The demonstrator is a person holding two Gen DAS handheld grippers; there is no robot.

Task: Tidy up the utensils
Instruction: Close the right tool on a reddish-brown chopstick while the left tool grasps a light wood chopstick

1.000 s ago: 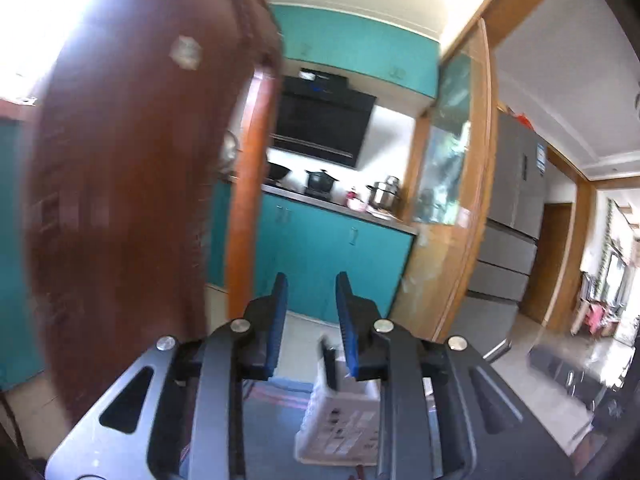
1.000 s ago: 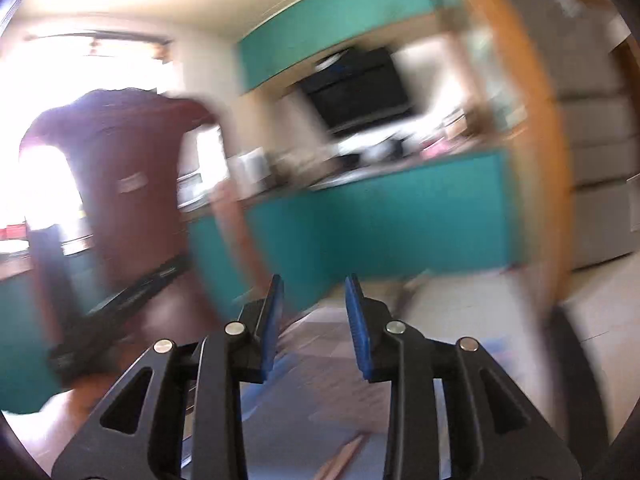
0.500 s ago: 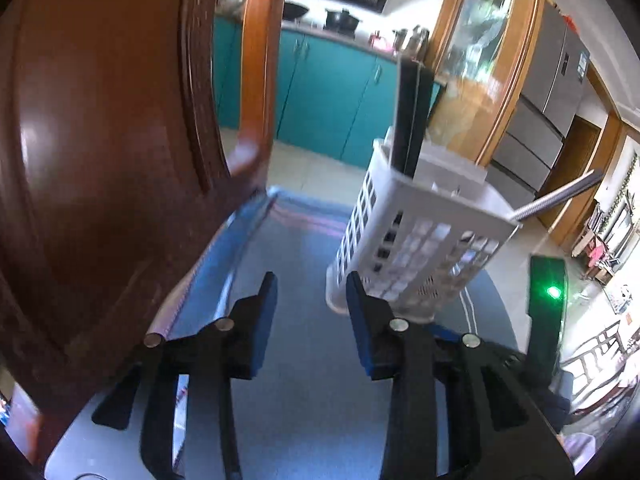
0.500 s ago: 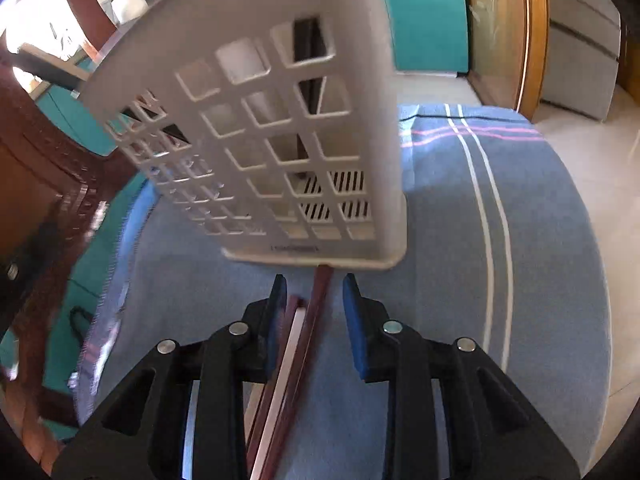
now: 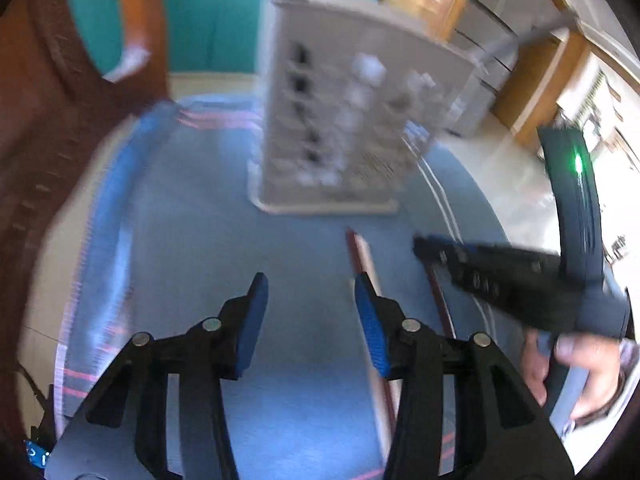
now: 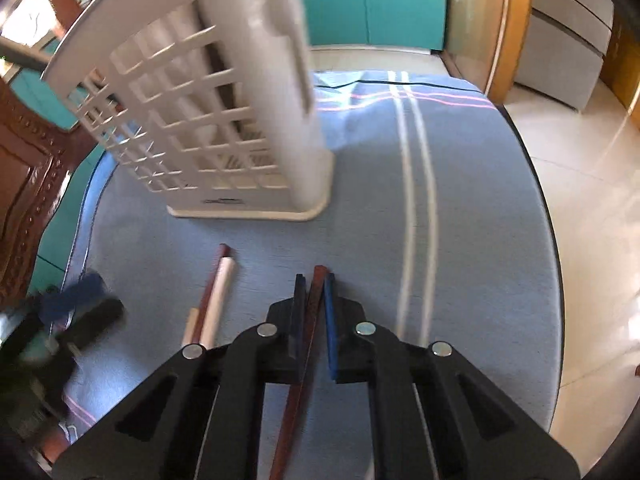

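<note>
Right gripper (image 6: 313,280) just closed, pads pinching a dark red chopstick (image 6: 308,320) lying on the blue cloth (image 6: 480,240), left gripper (image 5: 308,292) just widened, nothing between its pads, two more chopsticks (image 6: 214,296) alongside, white slotted basket (image 6: 224,120) upright just beyond.

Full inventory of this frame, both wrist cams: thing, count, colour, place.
utensil basket: 1, white lattice plastic, upright on the cloth, beyond the grippers; dark items stand in it
dark chopstick: 1, reddish brown, clamped in the right gripper
loose chopsticks: at least 2, one brown, one pale, flat on the cloth, left of the clamped one in the right wrist view
tablecloth: 1, blue with white and pink stripes, covers the table
wooden chair: 1, dark brown, far left
cabinets: teal, in the background
left gripper: black with blue pads, open, over bare cloth
right gripper: black with blue pads, shut on the dark chopstick
hand: 1, holds the right gripper
</note>
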